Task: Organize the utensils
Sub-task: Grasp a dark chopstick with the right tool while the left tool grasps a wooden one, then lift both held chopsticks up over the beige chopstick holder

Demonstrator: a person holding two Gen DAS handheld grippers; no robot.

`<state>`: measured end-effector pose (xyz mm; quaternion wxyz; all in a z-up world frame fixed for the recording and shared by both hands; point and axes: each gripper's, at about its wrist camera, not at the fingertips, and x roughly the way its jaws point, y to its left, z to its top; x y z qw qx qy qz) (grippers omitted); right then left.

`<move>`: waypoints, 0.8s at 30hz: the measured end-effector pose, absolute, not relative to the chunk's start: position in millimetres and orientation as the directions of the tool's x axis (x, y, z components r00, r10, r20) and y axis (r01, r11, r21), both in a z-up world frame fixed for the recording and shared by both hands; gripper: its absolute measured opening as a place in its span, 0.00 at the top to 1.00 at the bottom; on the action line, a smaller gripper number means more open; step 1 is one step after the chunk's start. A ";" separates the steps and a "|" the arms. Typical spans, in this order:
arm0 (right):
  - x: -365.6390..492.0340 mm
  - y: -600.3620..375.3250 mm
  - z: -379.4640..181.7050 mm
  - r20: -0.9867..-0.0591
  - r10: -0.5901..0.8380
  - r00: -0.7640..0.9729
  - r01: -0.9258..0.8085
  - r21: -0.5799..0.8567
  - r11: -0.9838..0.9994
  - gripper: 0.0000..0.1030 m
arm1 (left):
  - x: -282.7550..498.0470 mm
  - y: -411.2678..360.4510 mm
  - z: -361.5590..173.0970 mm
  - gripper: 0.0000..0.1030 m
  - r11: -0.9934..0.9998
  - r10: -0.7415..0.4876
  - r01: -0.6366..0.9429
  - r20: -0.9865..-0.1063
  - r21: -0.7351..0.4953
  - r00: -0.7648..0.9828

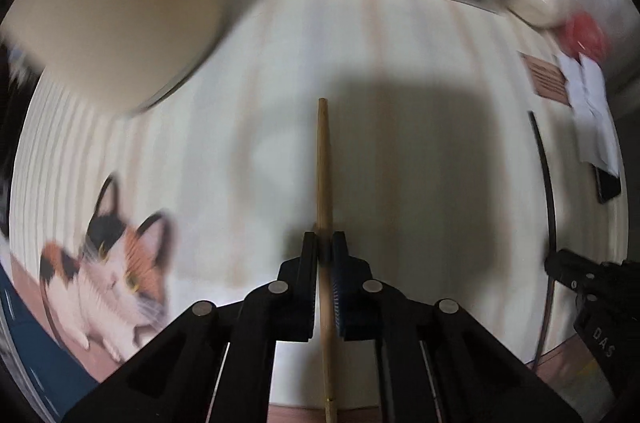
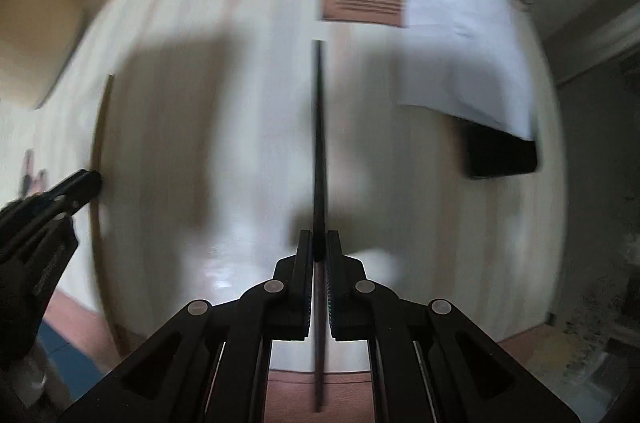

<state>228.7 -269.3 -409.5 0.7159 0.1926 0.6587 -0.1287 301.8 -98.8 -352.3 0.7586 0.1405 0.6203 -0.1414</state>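
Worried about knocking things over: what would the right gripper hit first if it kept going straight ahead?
Probably the brown printed card, lying ahead of the black chopstick held by the right gripper; depth is unclear through blur.

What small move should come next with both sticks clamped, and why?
Probably bring the two together side by side. The left gripper is shut on the wooden chopstick, the right gripper on the black chopstick, both apart above the striped table.
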 end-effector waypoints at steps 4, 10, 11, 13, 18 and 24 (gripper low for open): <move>249.4 -234.7 -408.9 -0.977 0.177 0.116 0.358 0.207 0.911 0.94 | 303.2 -47.0 -352.6 0.96 0.959 -0.031 0.284 -0.990 0.010 0.140; 264.0 -209.4 -407.6 -0.982 0.180 0.055 0.260 0.188 0.947 0.94 | 301.9 -12.7 -352.7 0.94 0.978 -0.067 0.201 -0.992 -0.045 0.104; 267.6 -208.1 -408.6 -0.982 0.187 0.033 0.256 0.189 0.948 0.94 | 303.3 -12.9 -352.9 0.91 0.979 -0.065 0.197 -0.993 -0.044 0.101; 283.3 -213.4 -406.8 -0.981 0.196 0.014 0.260 0.192 0.946 0.92 | 306.4 -7.1 -352.3 0.91 0.979 -0.063 0.201 -0.993 -0.042 0.100; 338.5 -228.9 -401.2 -0.986 0.164 0.021 0.246 0.165 0.955 0.74 | 323.2 -8.7 -355.9 0.90 0.980 -0.065 0.194 -0.993 -0.045 0.100; 374.9 -215.9 -408.4 -0.994 0.105 -0.023 0.203 0.098 0.974 0.73 | 343.3 -20.0 -357.1 0.90 0.978 -0.034 0.206 -0.994 -0.012 0.100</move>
